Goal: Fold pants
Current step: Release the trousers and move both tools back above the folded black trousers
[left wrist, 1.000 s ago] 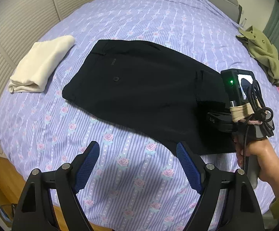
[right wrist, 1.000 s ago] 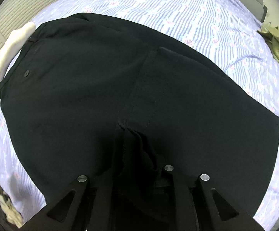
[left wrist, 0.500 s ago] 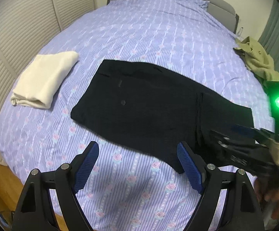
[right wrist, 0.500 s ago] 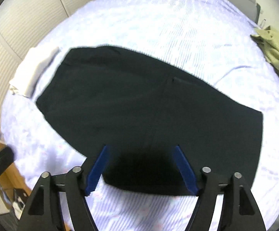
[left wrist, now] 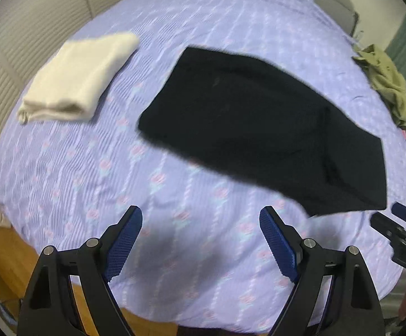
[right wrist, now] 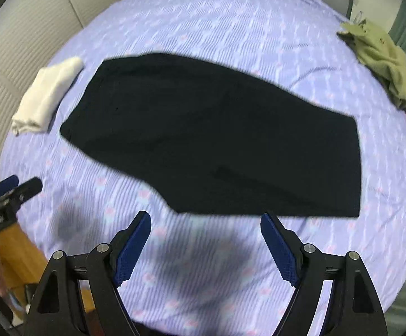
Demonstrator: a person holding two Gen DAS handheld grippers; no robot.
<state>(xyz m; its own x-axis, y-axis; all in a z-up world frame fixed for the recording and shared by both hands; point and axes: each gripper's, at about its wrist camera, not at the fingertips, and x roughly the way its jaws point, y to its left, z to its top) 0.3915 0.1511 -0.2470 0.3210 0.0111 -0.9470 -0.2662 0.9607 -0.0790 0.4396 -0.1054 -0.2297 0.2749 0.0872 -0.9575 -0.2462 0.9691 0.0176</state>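
Across the middle of both wrist views, the black pants are being seen lying flat on the lilac flowered bedspread, folded into a long dark slab running from upper left to lower right, with a doubled layer showing toward the right end. No gripper is touching the cloth. At the upper left of the left wrist view, a folded cream garment is being shown just beside the pants' left end, apart from them. At the upper right edge, a crumpled olive garment is lying well apart, near the bed's edge. At the bottom of the right wrist view, the right gripper is being held above bare bedspread; its jaws have just been opening and are spread wide with nothing between them. The left gripper is likewise being held spread and empty over the sheet, below the pants. Nothing is lying on the pants.
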